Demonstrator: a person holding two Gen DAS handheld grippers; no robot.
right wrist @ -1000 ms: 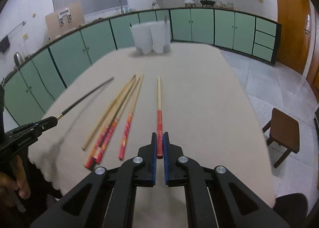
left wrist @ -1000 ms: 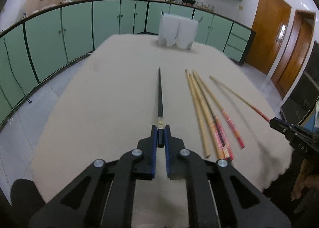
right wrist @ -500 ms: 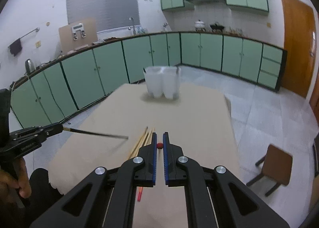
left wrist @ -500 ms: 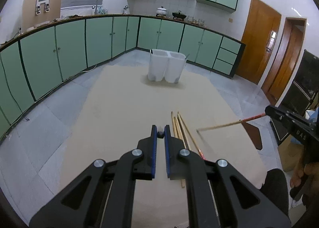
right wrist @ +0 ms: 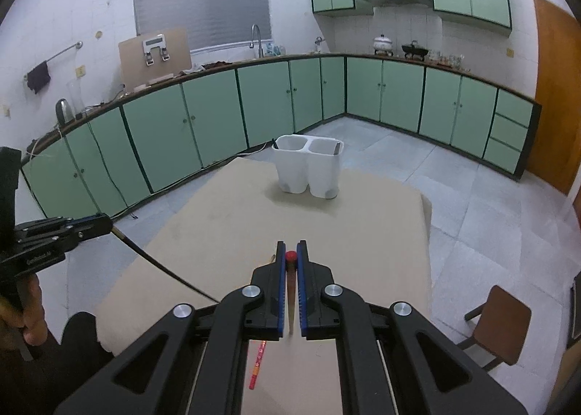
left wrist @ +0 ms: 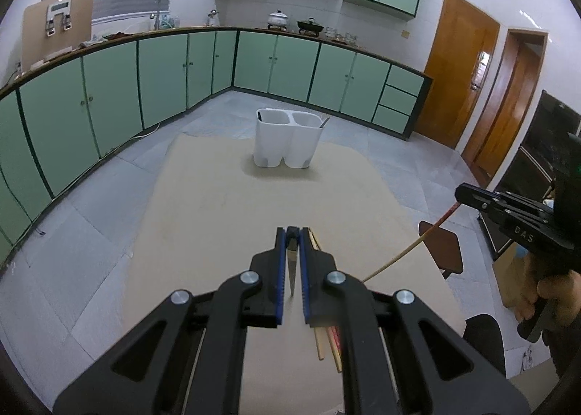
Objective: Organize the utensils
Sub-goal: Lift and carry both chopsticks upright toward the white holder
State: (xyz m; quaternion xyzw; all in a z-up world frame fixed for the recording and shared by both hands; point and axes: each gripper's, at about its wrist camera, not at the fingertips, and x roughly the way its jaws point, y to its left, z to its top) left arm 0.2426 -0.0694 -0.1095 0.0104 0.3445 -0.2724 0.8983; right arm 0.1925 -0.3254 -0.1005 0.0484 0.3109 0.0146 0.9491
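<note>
Between ribbed blue fingers (left wrist: 279,280), slim black chopstick (left wrist: 291,262).

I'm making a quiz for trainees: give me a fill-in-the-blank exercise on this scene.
1. The left claw is shut on a ____ chopstick.
2. The right claw grips a chopstick by its ____ end.
3. The white holder has ____ compartments.
4. The holder stands on the ____.

Missing words: black; red; two; table

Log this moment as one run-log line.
left gripper: shut on black chopstick | right gripper: shut on red-ended chopstick | both above table | white holder: far end
</note>
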